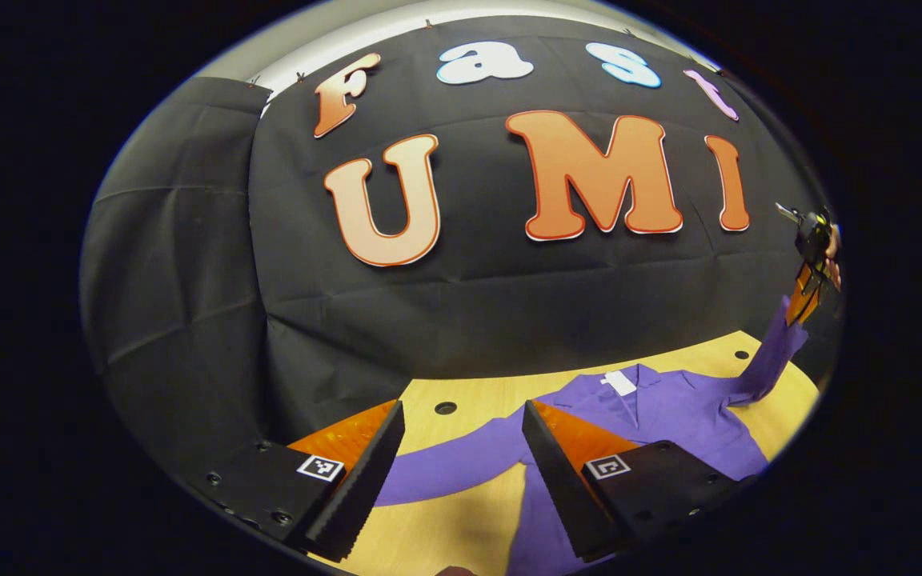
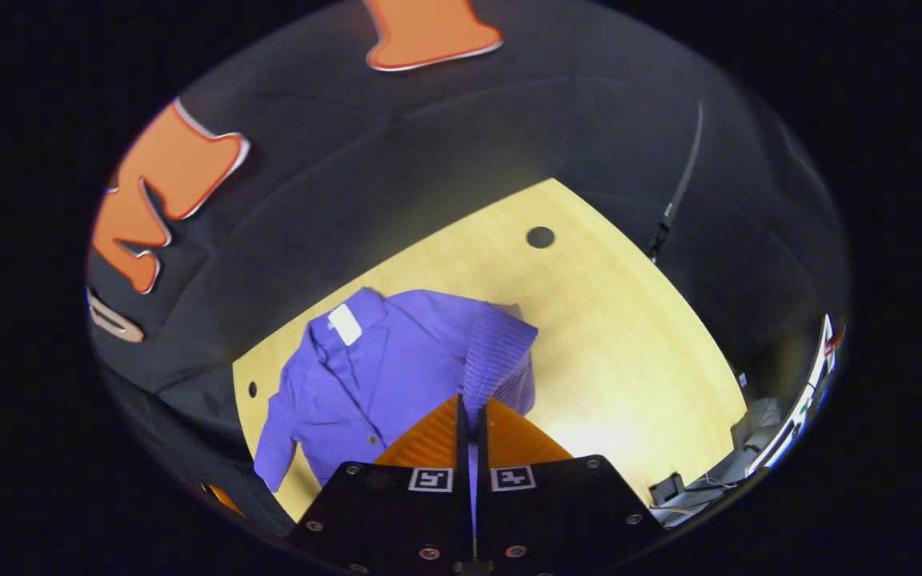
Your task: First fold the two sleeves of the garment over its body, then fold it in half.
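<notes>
A purple shirt with a white neck label lies flat on the wooden table. In the left gripper view my left gripper is open, low over the shirt's left sleeve, which lies stretched out on the table between the fingers. The right gripper shows far right there, holding the other sleeve lifted off the table. In the right gripper view my right gripper is shut on that sleeve, which hangs down from the fingers toward the shirt below.
The table has small round holes in its top and the black cloth wall behind it. A dark cable hangs at the right. Equipment sits on the floor beyond the table's right edge.
</notes>
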`<state>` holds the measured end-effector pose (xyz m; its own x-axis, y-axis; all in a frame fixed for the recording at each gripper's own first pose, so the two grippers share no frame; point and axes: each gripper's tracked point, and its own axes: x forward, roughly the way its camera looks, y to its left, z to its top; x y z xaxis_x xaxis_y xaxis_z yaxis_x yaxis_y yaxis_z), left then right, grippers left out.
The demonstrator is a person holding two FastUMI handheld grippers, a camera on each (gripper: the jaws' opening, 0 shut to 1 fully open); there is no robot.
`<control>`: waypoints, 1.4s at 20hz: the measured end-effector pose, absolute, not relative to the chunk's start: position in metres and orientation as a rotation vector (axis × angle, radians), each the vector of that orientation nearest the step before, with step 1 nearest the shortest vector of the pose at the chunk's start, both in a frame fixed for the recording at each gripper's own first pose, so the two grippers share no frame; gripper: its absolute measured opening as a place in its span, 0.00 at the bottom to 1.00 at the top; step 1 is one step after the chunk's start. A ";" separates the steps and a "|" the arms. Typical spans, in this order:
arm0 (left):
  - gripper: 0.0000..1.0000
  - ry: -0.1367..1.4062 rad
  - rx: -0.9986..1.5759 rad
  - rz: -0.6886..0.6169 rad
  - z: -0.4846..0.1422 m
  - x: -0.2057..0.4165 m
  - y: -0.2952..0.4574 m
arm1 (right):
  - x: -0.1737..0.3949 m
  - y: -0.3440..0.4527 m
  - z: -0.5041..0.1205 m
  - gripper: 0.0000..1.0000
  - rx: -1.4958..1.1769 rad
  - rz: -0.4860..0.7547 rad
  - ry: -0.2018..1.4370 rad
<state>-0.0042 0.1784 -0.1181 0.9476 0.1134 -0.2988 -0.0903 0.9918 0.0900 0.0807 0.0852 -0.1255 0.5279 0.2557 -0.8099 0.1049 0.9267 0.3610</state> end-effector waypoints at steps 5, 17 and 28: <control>0.93 0.308 0.068 0.136 -0.125 -0.003 0.222 | 0.072 0.162 -0.089 0.03 0.319 0.204 0.984; 0.93 0.360 0.093 0.224 -0.163 0.008 0.328 | 0.025 0.376 -0.086 0.07 0.282 0.507 1.030; 0.94 0.622 0.027 0.244 -0.253 0.028 0.361 | 0.053 0.309 -0.029 0.93 0.336 0.459 0.690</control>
